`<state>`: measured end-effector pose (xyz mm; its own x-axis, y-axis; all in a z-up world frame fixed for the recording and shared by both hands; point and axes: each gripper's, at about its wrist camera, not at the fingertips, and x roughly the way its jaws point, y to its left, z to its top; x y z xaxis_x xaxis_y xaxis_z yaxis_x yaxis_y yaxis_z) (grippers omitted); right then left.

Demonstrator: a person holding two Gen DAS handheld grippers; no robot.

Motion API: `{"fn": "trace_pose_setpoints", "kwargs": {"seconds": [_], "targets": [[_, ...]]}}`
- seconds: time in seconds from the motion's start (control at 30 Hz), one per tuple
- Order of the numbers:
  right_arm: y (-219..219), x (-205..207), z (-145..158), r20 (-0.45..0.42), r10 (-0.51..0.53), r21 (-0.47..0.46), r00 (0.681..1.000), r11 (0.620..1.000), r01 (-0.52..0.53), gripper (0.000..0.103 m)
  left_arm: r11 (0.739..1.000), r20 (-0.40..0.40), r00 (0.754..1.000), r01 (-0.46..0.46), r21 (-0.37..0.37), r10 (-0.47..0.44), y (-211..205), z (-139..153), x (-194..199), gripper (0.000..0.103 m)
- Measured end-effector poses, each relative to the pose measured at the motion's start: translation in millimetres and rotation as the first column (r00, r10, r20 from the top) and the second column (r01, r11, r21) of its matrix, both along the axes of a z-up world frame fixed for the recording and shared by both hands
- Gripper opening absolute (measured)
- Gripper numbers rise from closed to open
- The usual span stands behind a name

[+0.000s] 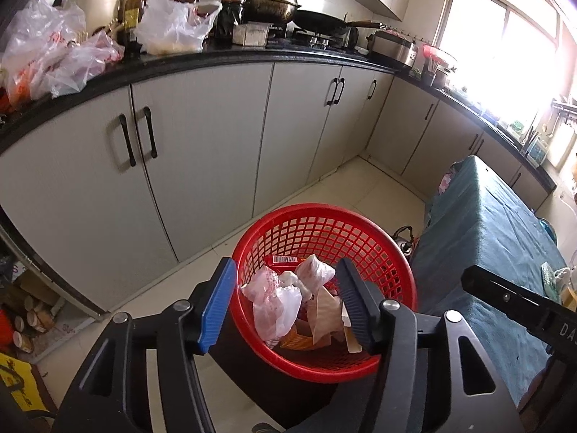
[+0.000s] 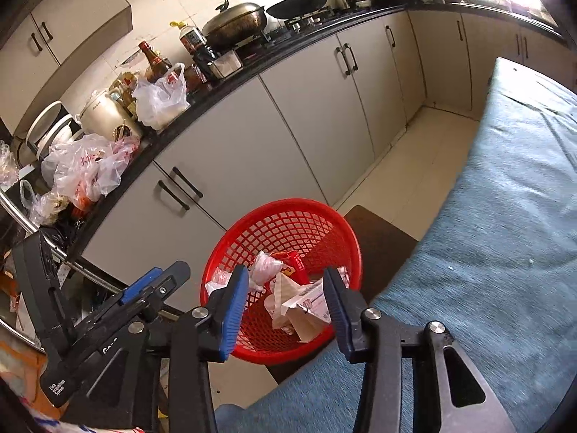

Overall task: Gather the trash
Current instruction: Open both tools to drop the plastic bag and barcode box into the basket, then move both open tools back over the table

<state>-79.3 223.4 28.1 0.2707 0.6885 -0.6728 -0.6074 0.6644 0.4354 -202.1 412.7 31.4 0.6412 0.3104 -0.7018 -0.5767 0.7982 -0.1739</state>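
A red mesh basket stands on a dark stool beside the table; it also shows in the right wrist view. Inside lie a crumpled plastic bag, brown paper, a red carton and a white wrapper. My left gripper is open and empty, hovering above the basket. My right gripper is open and empty, also above the basket. The left gripper shows at the lower left of the right wrist view.
A table with a blue-green cloth lies to the right, also in the right wrist view. Grey cabinets under a black counter with plastic bags, bottles and pans stand behind. Tiled floor runs between.
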Motion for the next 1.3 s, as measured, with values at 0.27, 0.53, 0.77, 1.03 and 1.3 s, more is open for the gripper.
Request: {"fn": "trace_pose_setpoints", "kwargs": {"seconds": [0.27,0.53,0.77,1.03,1.3], "targets": [[-32,-10,8,0.013,-0.037,0.014,0.999,0.999,0.036,0.053,0.997,0.002,1.000,0.012,0.072,-0.012,-26,19,-10,0.064],[-69,-22,14,0.041,-0.078,0.016,0.996,0.997,0.078,0.060,0.990,0.012,0.999,0.043,0.135,-0.045,-57,36,-14,0.069],[-112,-29,14,0.049,-0.139,0.021,0.989,0.990,0.138,0.064,0.978,0.010,0.996,0.084,0.189,-0.088,-88,49,-13,0.074],[-160,-31,15,0.047,-0.211,0.043,0.976,0.977,0.209,0.065,0.967,-0.001,0.990,0.139,0.213,-0.142,-118,56,-8,0.074],[-200,-33,18,0.050,-0.265,0.067,0.963,0.963,0.261,0.067,0.950,-0.021,0.981,0.194,0.243,-0.195,-149,61,-1,0.074]]}}
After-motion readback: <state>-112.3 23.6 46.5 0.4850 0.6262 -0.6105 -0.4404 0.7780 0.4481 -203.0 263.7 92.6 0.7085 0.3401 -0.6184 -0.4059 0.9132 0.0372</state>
